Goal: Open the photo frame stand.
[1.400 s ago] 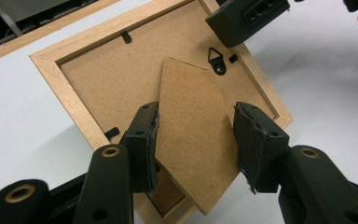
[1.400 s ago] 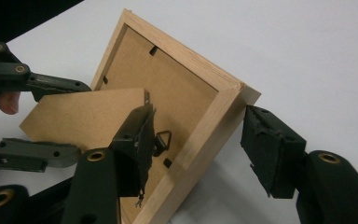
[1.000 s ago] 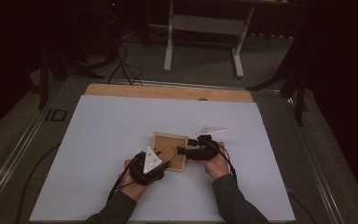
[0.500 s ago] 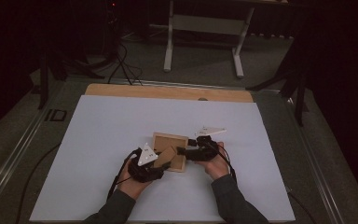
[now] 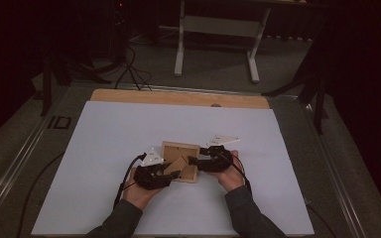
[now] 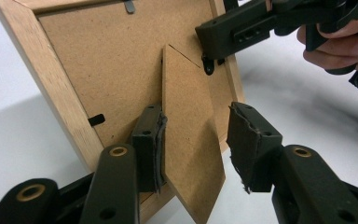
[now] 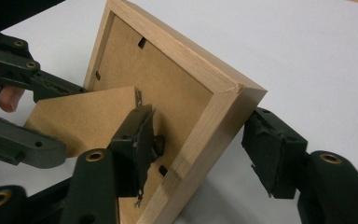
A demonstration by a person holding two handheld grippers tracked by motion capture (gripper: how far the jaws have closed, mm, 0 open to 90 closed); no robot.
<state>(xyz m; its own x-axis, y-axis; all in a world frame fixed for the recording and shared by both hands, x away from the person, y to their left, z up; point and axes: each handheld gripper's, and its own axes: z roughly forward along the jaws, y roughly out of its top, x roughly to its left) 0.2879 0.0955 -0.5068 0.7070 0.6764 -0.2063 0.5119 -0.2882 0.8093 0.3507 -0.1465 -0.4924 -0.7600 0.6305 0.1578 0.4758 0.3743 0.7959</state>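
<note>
Compared with a second back, the left gripper is seen shifted a bit toward the picture frame at centre frame, and its jaws have just been closing around the frame's cardboard stand: one pad is touching it, the other is left clear, so nothing's actually gripped yet. The right gripper is straddling the frame's wooden corner, jaws wide and easing shut, outer pad apart. Everything's laid on a white sheet over a wooden table, with a dark room and metal table legs seen up top.
</note>
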